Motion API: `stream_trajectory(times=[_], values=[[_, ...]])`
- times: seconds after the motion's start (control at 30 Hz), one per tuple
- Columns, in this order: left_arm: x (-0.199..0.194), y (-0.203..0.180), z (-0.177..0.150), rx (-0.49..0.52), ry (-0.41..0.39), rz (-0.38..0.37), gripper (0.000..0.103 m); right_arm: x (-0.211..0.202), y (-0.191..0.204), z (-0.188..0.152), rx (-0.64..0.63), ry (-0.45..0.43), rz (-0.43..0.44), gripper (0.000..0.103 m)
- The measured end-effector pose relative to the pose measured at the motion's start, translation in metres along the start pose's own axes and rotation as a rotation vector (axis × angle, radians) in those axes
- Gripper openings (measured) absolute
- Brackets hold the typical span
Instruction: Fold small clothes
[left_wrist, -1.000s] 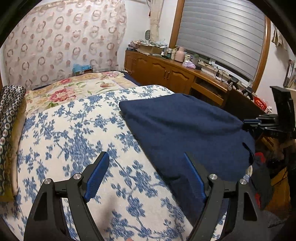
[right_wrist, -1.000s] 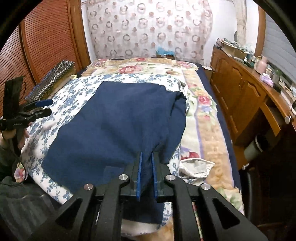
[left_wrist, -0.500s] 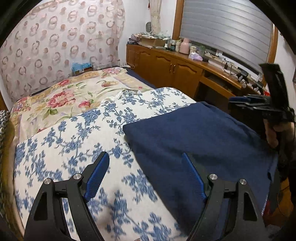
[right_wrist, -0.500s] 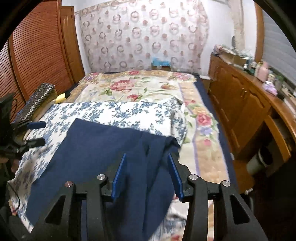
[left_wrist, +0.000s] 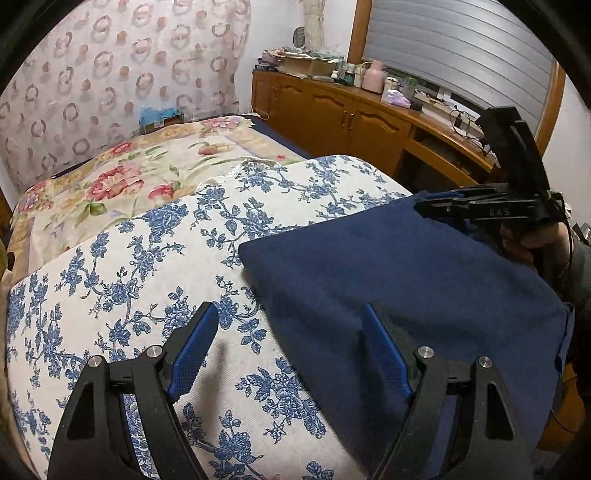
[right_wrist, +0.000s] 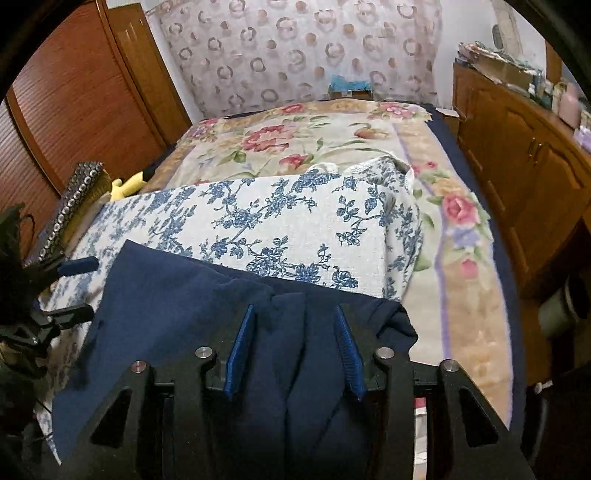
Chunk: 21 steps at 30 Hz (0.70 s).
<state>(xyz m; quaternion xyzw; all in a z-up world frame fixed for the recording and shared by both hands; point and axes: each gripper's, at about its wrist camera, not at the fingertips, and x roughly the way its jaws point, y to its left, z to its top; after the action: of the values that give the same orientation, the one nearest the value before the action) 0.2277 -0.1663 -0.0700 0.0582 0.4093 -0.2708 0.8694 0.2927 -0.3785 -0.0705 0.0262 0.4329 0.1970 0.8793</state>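
Left wrist view has one navy garment (left_wrist: 388, 280) lying on the blue-flowered sheet (left_wrist: 140, 266), over at the right side of the bed (left_wrist: 122, 173). The left gripper (left_wrist: 291, 350) hangs above the spot where the garment's left edge meets the sheet, jaws spread wide with nothing between them; one finger sits over the sheet and the other over the navy cloth. From here you also get the right gripper (left_wrist: 428, 206) side-on at the garment's far right edge, a hand wrapped round its handle, though I can't tell how its jaws stand from this angle.

Right wrist view settles that: the right gripper (right_wrist: 295, 343) has its jaws apart, the navy garment (right_wrist: 177, 302) bunched up in folds below and between them but not pinched. Only this view shows the rumpled corner at the garment's right edge, the slatted wooden doors (right_wrist: 74, 96) on the left, and a yellow soft toy (right_wrist: 127, 184) by the bed. The left gripper (right_wrist: 74, 288) shows at the left edge, its two blue pads clearly apart.

So the count: two grippers, one garment, two bed covers (the blue sheet plus a pink rose blanket (left_wrist: 122, 173)). Only the left view gets the window shutter (left_wrist: 461, 48) above the cluttered wooden bench (left_wrist: 351, 114).
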Motion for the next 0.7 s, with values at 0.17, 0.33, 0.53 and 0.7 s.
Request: stream_trajectory(times=[0.17, 0.33, 0.53, 0.7], values=[[-0.006, -0.006, -0.002, 0.004, -0.010, -0.008, 0.081, -0.016, 0.010, -0.003, -0.049, -0.037, 0.046, 0.005], [-0.022, -0.015, -0.006, 0.016, -0.036, -0.012, 0.081, -0.056, 0.009, -0.004, -0.013, -0.151, -0.115, 0.004], [-0.047, -0.029, -0.019, 0.043, -0.065, -0.017, 0.081, -0.067, 0.015, -0.013, -0.010, -0.129, -0.255, 0.013], [-0.064, -0.039, -0.035, 0.061, -0.074, -0.016, 0.081, -0.099, 0.046, -0.038, -0.028, -0.156, -0.269, 0.039]])
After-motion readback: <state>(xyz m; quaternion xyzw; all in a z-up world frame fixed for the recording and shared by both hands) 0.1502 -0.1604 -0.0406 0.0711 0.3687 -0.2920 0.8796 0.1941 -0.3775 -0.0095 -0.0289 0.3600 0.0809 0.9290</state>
